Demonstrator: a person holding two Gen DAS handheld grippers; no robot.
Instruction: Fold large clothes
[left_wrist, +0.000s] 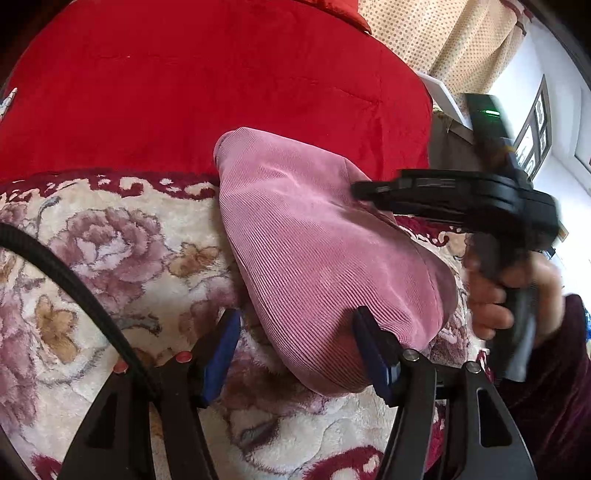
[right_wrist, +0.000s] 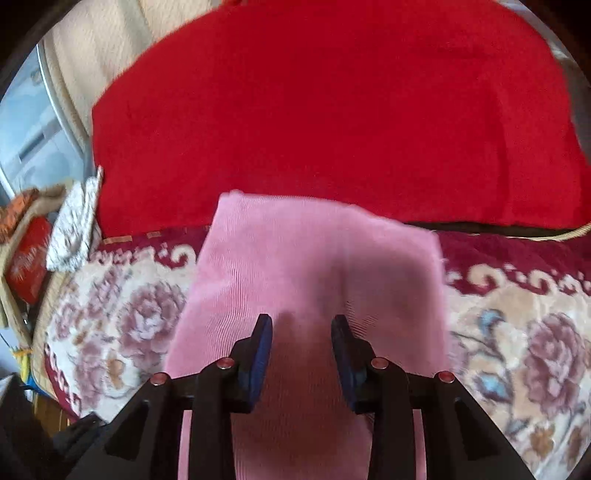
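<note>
A pink ribbed garment lies folded on a floral blanket; it also shows in the right wrist view. My left gripper is open, its jaws wide apart around the garment's near folded end, the right pad against the cloth. My right gripper is open just above the garment, with nothing between its pads. The right gripper's body shows in the left wrist view, held by a hand over the garment's right side.
A red quilt is piled behind the garment, also in the right wrist view. Dotted curtains hang at the back right. A red box and a patterned cloth sit at the bed's left edge.
</note>
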